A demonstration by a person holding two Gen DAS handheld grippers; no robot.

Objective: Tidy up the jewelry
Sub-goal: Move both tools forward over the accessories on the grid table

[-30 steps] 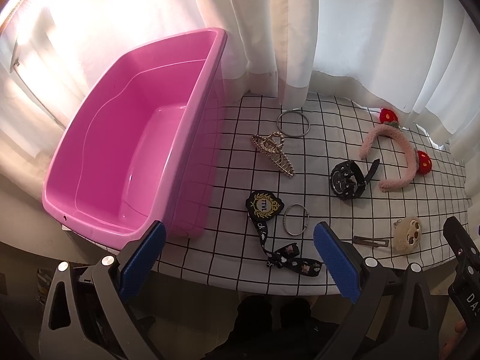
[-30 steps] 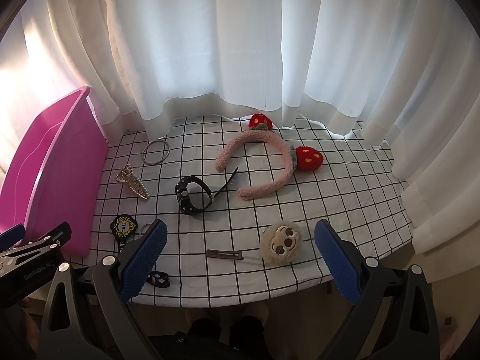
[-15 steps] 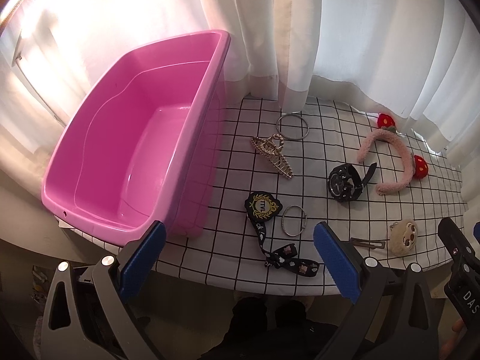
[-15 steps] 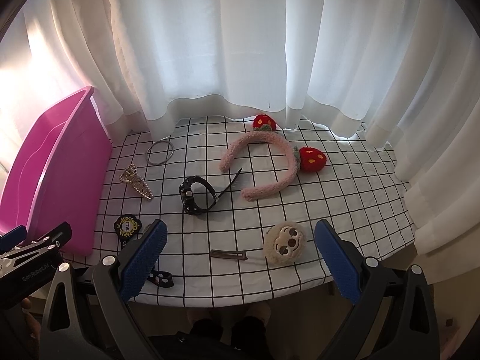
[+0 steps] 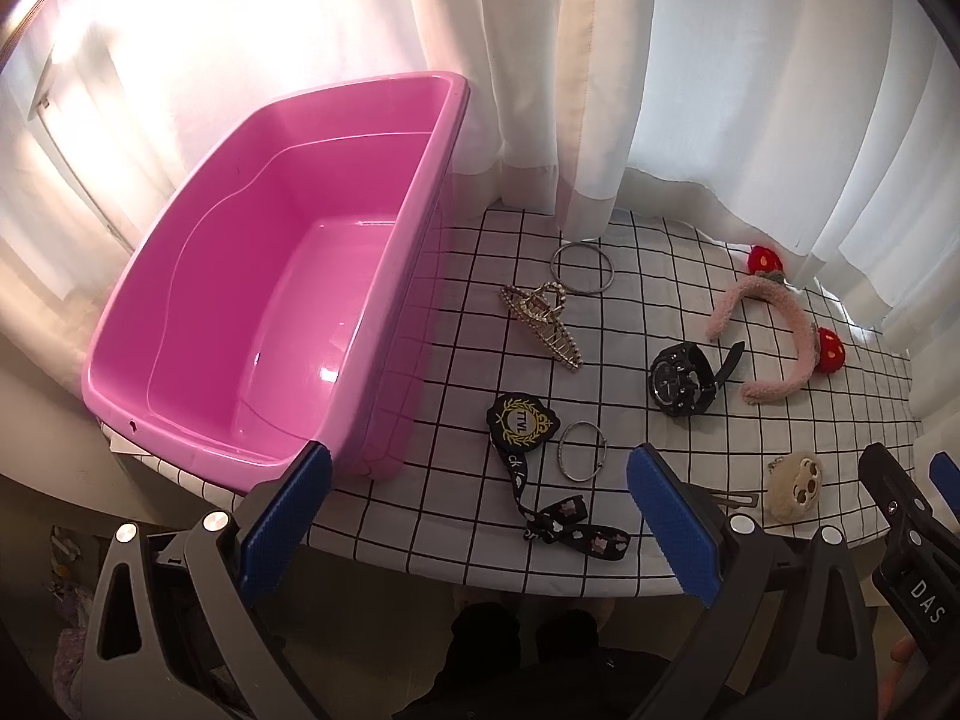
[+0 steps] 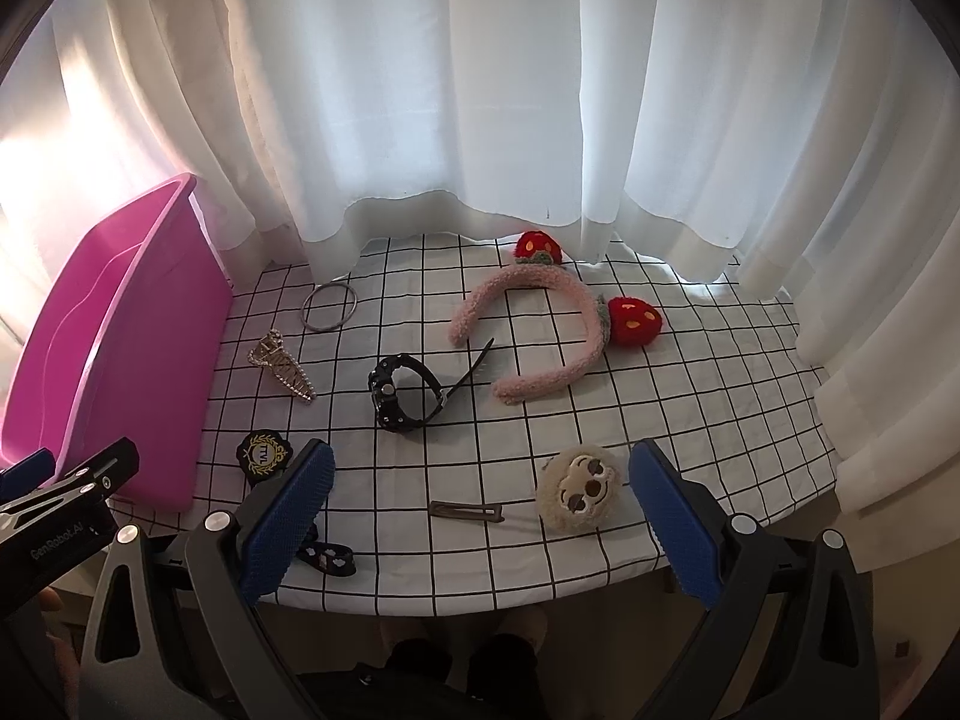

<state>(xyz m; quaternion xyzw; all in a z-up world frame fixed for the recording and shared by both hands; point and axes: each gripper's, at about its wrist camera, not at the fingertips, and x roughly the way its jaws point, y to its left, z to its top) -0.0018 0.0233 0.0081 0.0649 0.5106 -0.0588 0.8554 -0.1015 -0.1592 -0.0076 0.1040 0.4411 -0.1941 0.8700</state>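
Both grippers hover at the near edge of the surface covered with a white cloth with a black grid (image 6: 690,396), and nothing is taken yet. The left gripper (image 5: 474,510) has its blue-padded fingers (image 5: 282,516) spread wide and grasps nothing; the right gripper (image 6: 480,516) is also released, with its fingers (image 6: 672,516) far apart. The big pink plastic tub (image 5: 198,276) stands at the left side and looks empty, so the sorting seems not yet started. The pieces lie apart on the cloth: a large thin metal bangle (image 5: 582,268) near the white curtain (image 6: 480,90), a gold rhinestone hair claw (image 5: 543,324) near the tub, a smaller silver ring bangle (image 5: 582,450) and a black embroidered badge on a strap (image 5: 521,425) close to the left gripper. A black wristwatch (image 6: 402,387) is in the middle, a fluffy pink headband with red strawberries (image 6: 546,336) is behind it, and a flat brown hair clip (image 6: 465,511) lies just beside a beige plush face charm (image 6: 579,489) in front of the right gripper. The bangles are probably light, stiff and slippery, so a grip across the rim is safer. The flat clip sits low on the cloth and may be hard to pinch; the plush charm is soft and easy to squeeze at its body.
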